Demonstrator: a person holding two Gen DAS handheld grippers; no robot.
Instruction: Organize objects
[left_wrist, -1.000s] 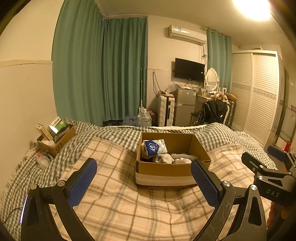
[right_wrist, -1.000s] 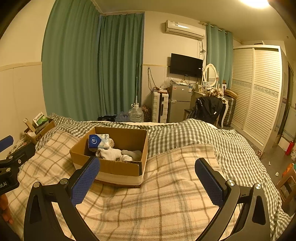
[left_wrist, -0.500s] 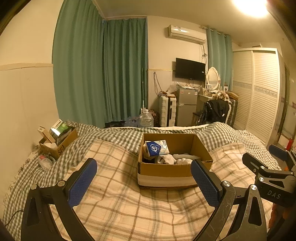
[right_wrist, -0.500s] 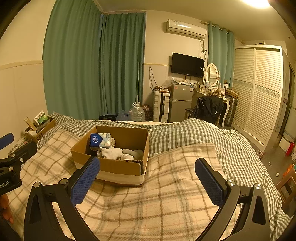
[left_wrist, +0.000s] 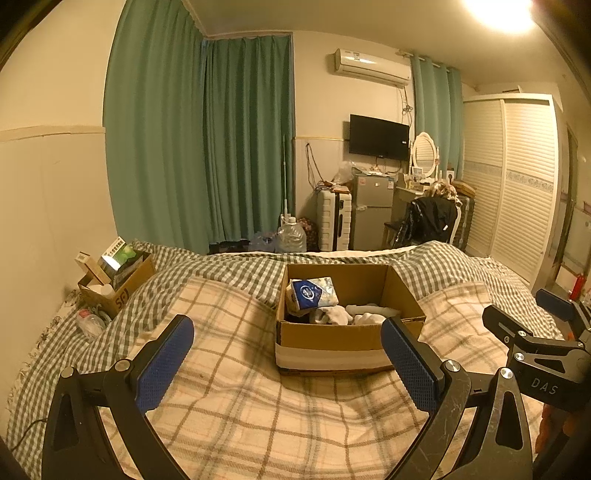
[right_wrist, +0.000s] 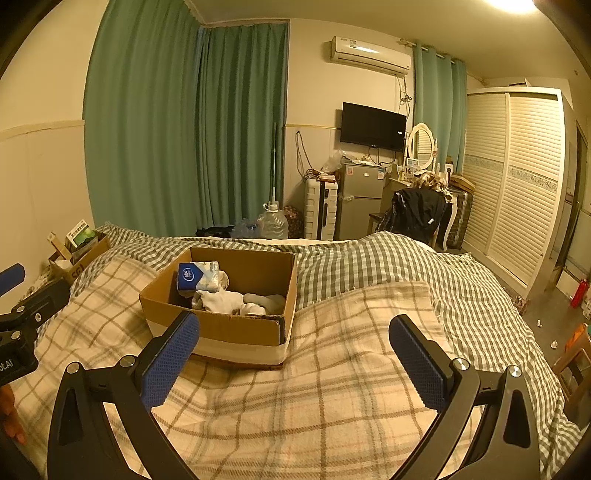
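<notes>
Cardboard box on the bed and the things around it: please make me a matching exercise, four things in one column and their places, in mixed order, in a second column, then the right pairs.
Things
1. tissue pack
2. white socks
3. cardboard box
4. small box of cartons

Places
A. on the plaid blanket, in the middle of the bed
B. at the left edge of the bed, by the wall
C. inside the box, leaning in its far left corner
D. on the bottom of the box, toward its near wall

Pairs: 1-C, 2-D, 3-A, 4-B
</notes>
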